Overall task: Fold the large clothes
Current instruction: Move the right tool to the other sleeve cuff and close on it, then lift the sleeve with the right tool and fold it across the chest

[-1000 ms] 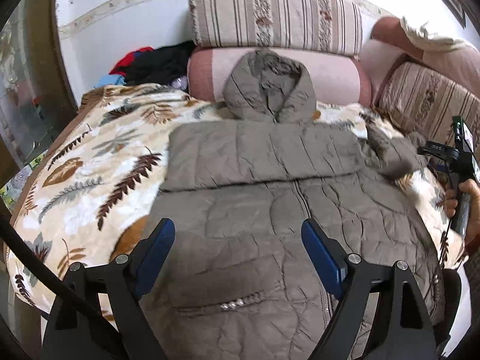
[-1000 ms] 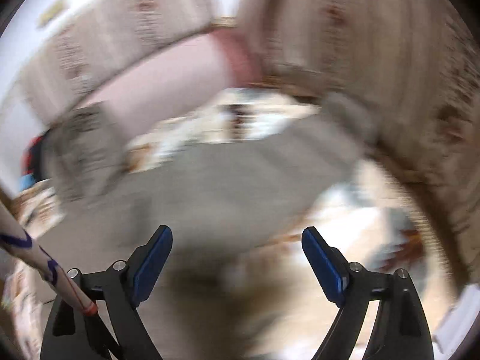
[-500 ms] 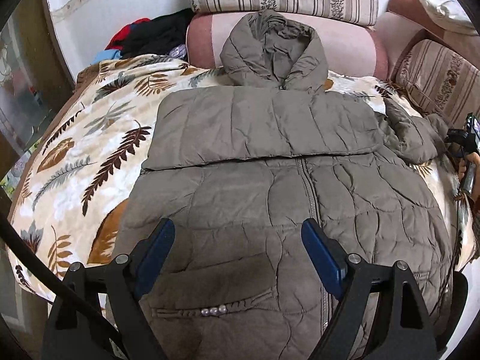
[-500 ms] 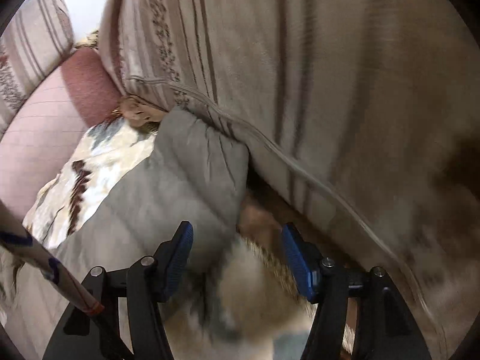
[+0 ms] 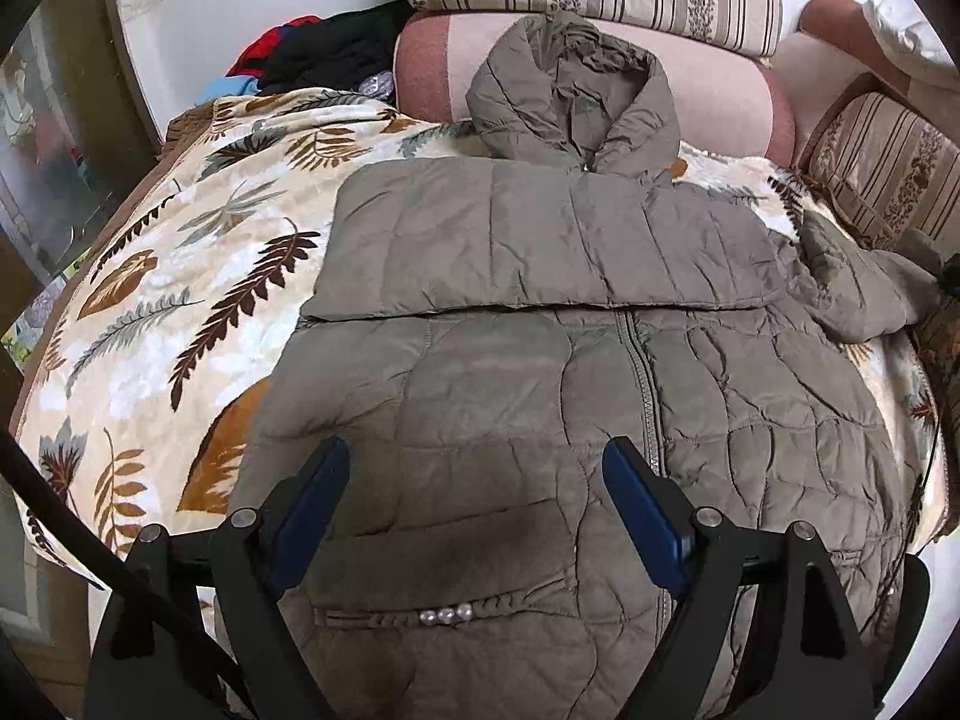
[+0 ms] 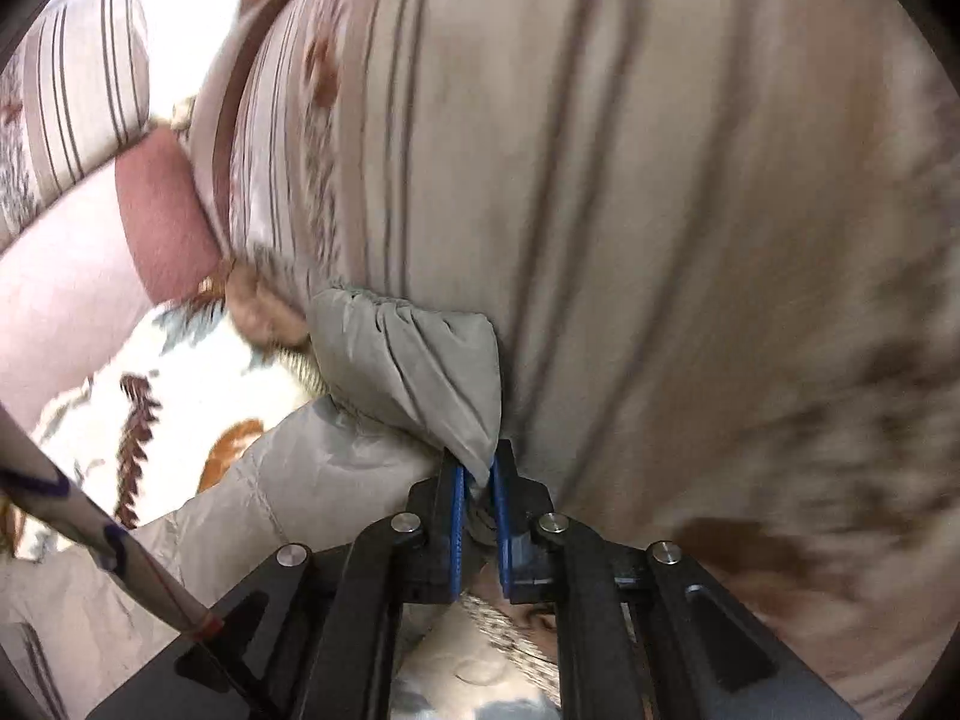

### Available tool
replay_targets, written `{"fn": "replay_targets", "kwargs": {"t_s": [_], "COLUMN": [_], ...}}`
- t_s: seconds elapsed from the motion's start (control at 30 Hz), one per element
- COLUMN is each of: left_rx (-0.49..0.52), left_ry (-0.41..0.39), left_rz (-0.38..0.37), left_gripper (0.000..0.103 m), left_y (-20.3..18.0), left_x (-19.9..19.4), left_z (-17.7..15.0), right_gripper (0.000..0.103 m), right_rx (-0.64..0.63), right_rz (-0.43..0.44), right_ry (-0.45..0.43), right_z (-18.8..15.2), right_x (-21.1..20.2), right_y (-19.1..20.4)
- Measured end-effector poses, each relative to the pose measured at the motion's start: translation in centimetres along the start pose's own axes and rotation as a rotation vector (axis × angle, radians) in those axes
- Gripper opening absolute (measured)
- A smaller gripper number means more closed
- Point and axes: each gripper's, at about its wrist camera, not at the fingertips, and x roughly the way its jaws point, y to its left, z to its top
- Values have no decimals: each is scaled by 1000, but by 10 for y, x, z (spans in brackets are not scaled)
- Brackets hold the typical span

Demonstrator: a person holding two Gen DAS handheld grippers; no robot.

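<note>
Leaf-patterned bedding [image 5: 198,300] carries the olive puffer coat [image 5: 540,408], hood at twelve o'clock, one sleeve already folded across. The right claw [image 6: 477,480] has just been closing and pinches the other sleeve's cuff [image 6: 420,384] at three o'clock, presumably for folding inward. The left claw [image 5: 474,498] is held wide above the hem.

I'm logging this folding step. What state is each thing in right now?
Puffer jacket: zipped, lying front up on the leaf-print blanket.
One sleeve: folded across the chest.
Other sleeve's cuff: pinched against the striped cushion.
Left claw: open, above the jacket.
Right claw: just closed on the cuff.
</note>
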Motion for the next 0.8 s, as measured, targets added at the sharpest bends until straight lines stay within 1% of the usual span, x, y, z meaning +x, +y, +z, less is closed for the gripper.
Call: {"fn": "replay_targets", "kwargs": {"t_s": [0.07, 0.13, 0.23, 0.37, 0.43, 0.5, 0.63, 0.73, 0.8], "left_rx": [-12, -25, -38, -49, -50, -54, -78, -97, -108], "left_ry": [-12, -27, -40, -56, -67, -79, -103, -121, -131], "left_rz": [-9, -19, -18, -39, -47, -47, -38, -24, -17], "left_gripper": [85, 85, 85, 85, 85, 85, 85, 85, 85], "left_y": [6, 13, 21, 29, 34, 38, 54, 69, 77], "left_x": [-6, -13, -19, -27, -32, -36, -42, -44, -46], "left_z": [-2, -7, -12, -22, -28, -32, -38, -42, -44], "right_gripper": [8, 8, 8, 8, 8, 8, 8, 8, 8], "right_rx": [-9, -25, -69, -151, -188, -215, -307, -422, -492], "right_rz": [18, 54, 135, 237, 319, 390, 548, 663, 719], "right_ry": [-35, -69, -117, -163, -168, -161, -118, -73, -51], "right_z": [5, 9, 11, 6, -3, -12, -50, -97, -128], "right_x": [-27, -55, -106, -162, -194, -212, -253, -279, -289], "right_y": [3, 9, 30, 74, 102, 132, 199, 262, 295]}}
